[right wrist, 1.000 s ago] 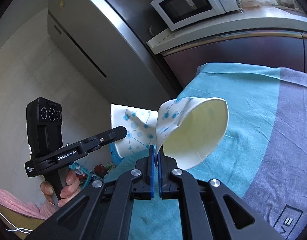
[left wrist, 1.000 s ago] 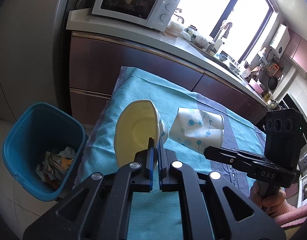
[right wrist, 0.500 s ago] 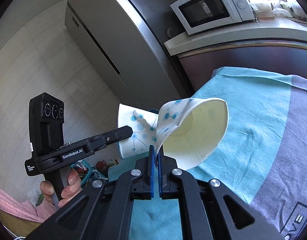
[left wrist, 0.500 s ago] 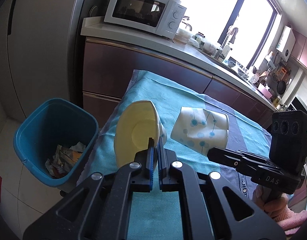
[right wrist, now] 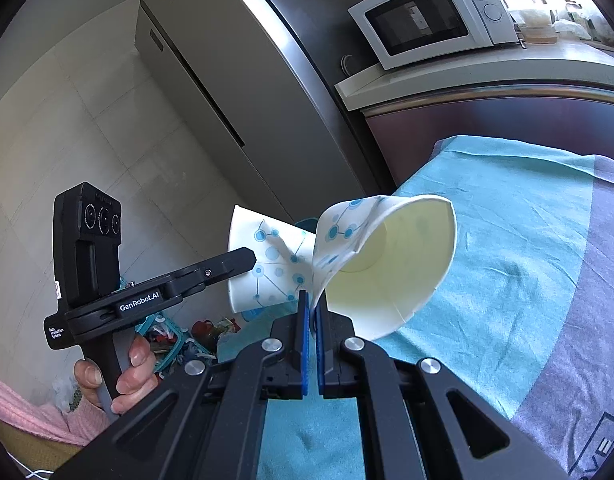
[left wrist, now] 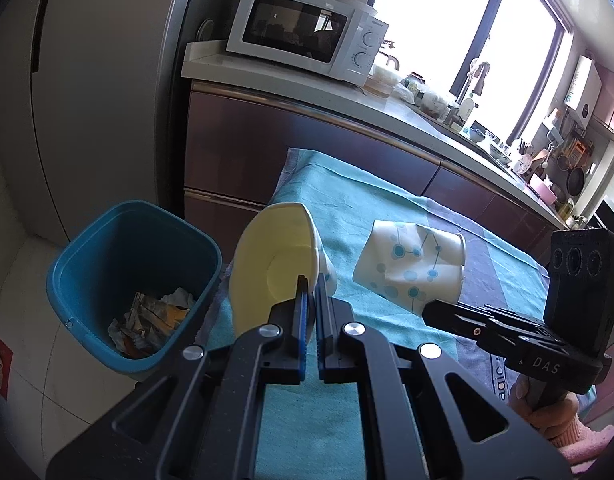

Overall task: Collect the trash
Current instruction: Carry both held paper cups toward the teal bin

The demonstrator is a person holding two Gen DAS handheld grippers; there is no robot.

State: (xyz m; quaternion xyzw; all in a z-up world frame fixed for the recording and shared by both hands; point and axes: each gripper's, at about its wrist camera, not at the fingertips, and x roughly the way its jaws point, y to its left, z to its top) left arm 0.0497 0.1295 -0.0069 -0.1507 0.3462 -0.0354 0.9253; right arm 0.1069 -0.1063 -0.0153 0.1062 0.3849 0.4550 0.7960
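Carry step: left tool (left wrist: 311, 300) clamps a paper cup (left wrist: 273, 264), right tool (right wrist: 311, 312) clamps another (crumpled) (right wrist: 387, 268). Next: reach blue bin (left wrist: 135, 276), lower left of it, release.

left: our black two-finger left gripper (left wrist: 311, 286) clamped tight, blue pads pinching a cup rim | right: our black two-finger right gripper (right wrist: 311, 301) likewise clamped on a rim | both raised, side by side, hands gripping handles

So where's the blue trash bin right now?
In the left wrist view the blue trash bin stands on the floor at lower left, beside the teal-covered table, below the fridge.
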